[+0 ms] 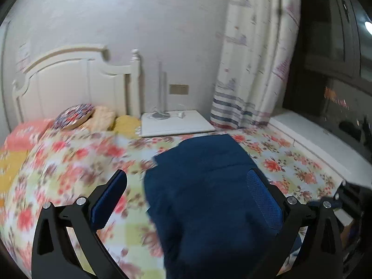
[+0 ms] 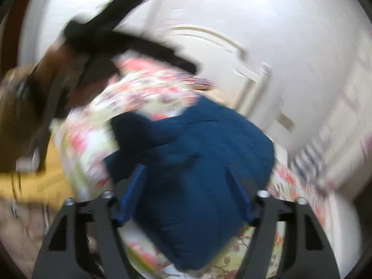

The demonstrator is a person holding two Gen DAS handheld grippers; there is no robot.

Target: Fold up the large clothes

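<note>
Left wrist view: a bed under a floral quilt in pink, green and white (image 1: 69, 162) fills the room's foreground, with a white carved headboard (image 1: 69, 86) against a pale wall, a white bedside surface (image 1: 176, 123) holding a small lamp base, a patterned curtain (image 1: 255, 58) and a dark window. The dark blue folded garment (image 1: 204, 186) lies on the quilt, its long axis running from the camera toward the bedside surface. The left tongs (image 1: 186, 197) are spread wide, pinching nothing.

Right wrist view, heavily blurred: the dark blue folded garment (image 2: 197, 151) lies on the same quilt (image 2: 144, 88). The right tongs (image 2: 186, 190) stand apart above it, nothing between the pads.
</note>
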